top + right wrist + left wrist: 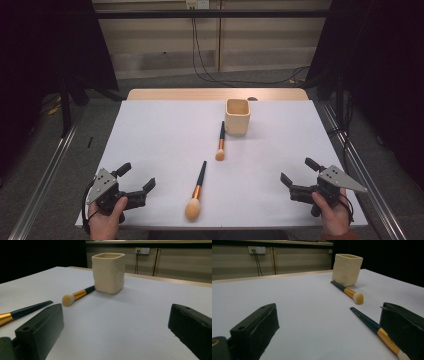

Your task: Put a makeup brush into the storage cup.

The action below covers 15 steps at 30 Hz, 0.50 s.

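Observation:
A cream square cup stands upright toward the back of the white table. A small makeup brush with a dark handle and gold ferrule lies just in front of the cup, bristles toward me. A larger brush lies nearer the front edge. My left gripper rests at the front left, open and empty, with the larger brush to its right. My right gripper sits at the front right, open, nothing between its jaws. From the right gripper view the cup is ahead and the small brush lies to its left.
A wooden strip borders the table's far edge. Metal rails run along the floor on both sides. Cables hang from a wall socket behind the table, and dark curtains stand at the left and right.

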{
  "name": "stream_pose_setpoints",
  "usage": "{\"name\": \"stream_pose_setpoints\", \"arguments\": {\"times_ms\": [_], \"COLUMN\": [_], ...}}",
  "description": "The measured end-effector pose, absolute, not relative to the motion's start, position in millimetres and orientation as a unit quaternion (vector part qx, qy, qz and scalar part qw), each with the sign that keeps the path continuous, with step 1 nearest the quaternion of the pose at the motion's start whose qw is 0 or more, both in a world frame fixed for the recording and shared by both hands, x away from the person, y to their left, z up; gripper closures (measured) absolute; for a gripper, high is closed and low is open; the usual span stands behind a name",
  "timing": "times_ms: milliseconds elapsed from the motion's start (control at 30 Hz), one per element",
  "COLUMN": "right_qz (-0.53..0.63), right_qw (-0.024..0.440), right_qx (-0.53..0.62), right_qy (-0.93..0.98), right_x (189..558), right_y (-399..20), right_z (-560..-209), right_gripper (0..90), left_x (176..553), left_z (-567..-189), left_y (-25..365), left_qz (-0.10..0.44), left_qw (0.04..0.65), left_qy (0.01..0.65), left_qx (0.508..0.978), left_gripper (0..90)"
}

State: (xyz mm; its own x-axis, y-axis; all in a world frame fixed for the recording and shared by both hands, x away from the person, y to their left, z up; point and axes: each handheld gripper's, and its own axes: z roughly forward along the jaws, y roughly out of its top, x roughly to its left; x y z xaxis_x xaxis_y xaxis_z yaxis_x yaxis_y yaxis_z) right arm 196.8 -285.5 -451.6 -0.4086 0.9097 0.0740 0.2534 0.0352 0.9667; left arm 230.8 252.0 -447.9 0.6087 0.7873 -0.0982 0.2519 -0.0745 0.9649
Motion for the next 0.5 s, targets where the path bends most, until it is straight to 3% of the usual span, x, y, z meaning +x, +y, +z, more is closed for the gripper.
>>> {"name": "stream_pose_setpoints", "arguments": {"times_ms": [500], "right_qz": [0.533], "right_qw": [0.303], "right_qx": [0.446], "right_qy": [0.652], "right_x": [197.7], "right_y": [-287.2], "right_z": [-453.3], "right_gripper": [0.0], "left_x": [234.0], "left_z": [-444.5], "left_y": [244.5], "left_qz": [0.237], "left_qw": [0.553], "left_qy": [0.371], "left_qx": [0.707], "left_gripper": [2.5]}}
